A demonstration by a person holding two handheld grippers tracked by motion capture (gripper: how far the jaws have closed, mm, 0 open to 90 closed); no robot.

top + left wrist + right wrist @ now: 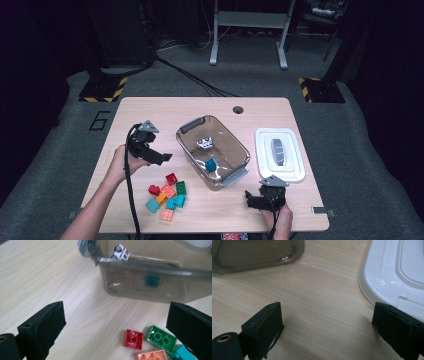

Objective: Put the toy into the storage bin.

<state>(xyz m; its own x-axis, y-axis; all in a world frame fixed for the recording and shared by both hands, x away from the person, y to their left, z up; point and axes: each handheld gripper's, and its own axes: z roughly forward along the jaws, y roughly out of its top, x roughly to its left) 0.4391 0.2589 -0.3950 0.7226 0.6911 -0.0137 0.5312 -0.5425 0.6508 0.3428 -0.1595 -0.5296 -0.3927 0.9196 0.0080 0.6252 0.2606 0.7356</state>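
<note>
Left gripper (113,330) jaws wide, nothing between them; red brick (133,339) lies on the table (37,277) just ahead, toward the right jaw, touching the green brick (161,336). Judged light, rigid, smooth-sided: take it across two flat sides, studs up. Neighbouring bricks crowd that jaw. Clear bin (150,287) stands beyond, teal brick (152,280) inside. Right gripper (327,327) jaws wide, empty, white lid (392,277) beside.

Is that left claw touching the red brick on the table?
Apart. In the left gripper view, the left claw stands open with bare table between its jaws and the red brick, which lies loose beside a green brick.
</note>
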